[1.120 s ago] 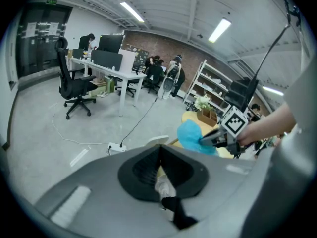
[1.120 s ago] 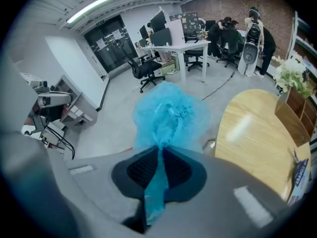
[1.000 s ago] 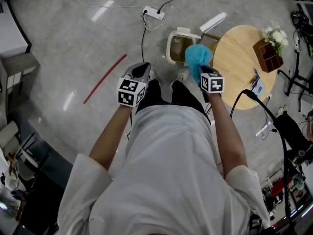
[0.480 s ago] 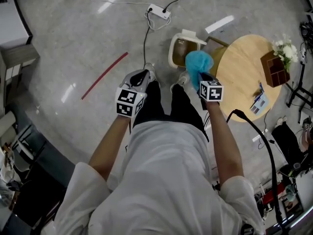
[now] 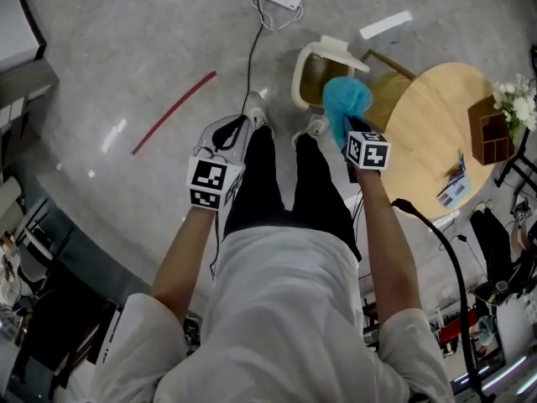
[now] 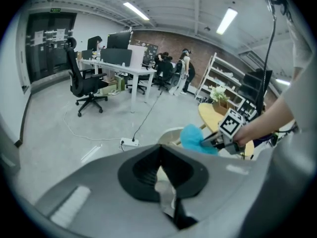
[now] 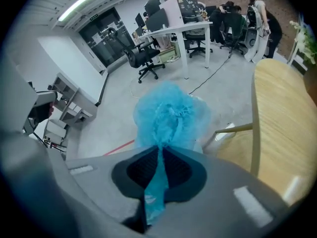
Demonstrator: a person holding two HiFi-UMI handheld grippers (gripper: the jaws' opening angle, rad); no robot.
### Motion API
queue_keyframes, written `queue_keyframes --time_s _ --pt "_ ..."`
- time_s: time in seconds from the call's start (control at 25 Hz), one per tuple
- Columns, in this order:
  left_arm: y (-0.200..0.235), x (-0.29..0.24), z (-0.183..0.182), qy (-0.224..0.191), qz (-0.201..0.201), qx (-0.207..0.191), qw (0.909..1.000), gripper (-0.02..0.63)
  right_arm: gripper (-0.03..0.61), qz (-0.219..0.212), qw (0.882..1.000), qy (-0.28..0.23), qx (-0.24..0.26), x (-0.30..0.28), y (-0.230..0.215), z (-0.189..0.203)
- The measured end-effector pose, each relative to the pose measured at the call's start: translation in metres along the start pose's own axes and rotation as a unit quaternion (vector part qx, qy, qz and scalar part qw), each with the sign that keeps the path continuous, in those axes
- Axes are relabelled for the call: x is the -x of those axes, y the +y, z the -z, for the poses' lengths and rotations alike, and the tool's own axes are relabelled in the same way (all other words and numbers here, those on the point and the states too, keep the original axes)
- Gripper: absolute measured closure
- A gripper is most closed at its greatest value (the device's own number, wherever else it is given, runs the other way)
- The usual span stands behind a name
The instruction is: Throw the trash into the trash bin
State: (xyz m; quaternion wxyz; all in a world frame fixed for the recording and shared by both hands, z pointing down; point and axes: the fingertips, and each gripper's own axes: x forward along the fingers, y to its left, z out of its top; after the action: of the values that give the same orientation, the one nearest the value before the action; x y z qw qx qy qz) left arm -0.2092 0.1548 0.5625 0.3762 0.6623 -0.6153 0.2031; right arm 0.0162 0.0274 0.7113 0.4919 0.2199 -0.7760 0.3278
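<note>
Both grippers have sunk. My right gripper (image 5: 344, 131) is clamped on the fluffy blue mesh trash wad (image 5: 344, 99), over the near rim of the white plastic trash bin (image 5: 300, 74). My left gripper (image 5: 228, 134), left of the bin, is closed and seemingly empty. I'm mid-carry; next, I should centre over the bin and release.

Left hand-held gripper (image 5: 237, 126) and right hand-held gripper (image 5: 351, 128) lower; blue trash (image 5: 346, 99) nearer trash bin (image 5: 299, 81).

In the head view, the blue trash (image 5: 346, 99) is covering part of the trash bin (image 5: 302, 67), so we are seeing little of its inside. The left tongs (image 6: 159, 155) are pinching a pale scrap (image 6: 166, 188) that we are failing to identify. The flowers (image 5: 516, 103) are running off the right edge
</note>
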Motion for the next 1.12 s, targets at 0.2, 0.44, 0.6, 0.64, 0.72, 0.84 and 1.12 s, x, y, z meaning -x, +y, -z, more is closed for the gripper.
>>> queue_keyframes --time_s 0.2,0.44,0.6,0.64,0.72,0.84,1.12 --pt "0.000 -0.020 0.019 0.005 -0.001 -0.008 1.0000 0.611 0.555 -0.002 1.000 0.011 -0.008 -0.038 -0.012 0.008" --pt "-0.004 -0.041 0.036 0.012 0.003 -0.009 0.9999 0.611 0.554 -0.011 1.000 0.023 -0.014 -0.081 -0.021 0.017" --pt "-0.001 -0.059 0.047 0.014 0.000 -0.018 0.9997 0.611 0.554 -0.017 0.999 0.031 -0.013 -0.111 -0.028 0.025" --pt "-0.001 -0.064 0.051 0.015 -0.001 -0.018 0.9997 0.611 0.554 -0.018 0.999 0.033 -0.012 -0.118 -0.030 0.027" --pt "0.002 -0.075 0.060 0.018 -0.001 -0.011 0.9998 0.611 0.554 -0.021 0.999 0.037 -0.011 -0.134 -0.035 0.032" --pt "0.005 -0.090 0.072 0.021 -0.001 0.002 0.9998 0.611 0.555 -0.024 0.999 0.046 -0.007 -0.154 -0.042 0.039" --pt "0.006 -0.121 0.102 0.035 0.006 0.017 0.9992 0.611 0.554 -0.028 0.998 0.051 -0.007 -0.197 -0.055 0.047"
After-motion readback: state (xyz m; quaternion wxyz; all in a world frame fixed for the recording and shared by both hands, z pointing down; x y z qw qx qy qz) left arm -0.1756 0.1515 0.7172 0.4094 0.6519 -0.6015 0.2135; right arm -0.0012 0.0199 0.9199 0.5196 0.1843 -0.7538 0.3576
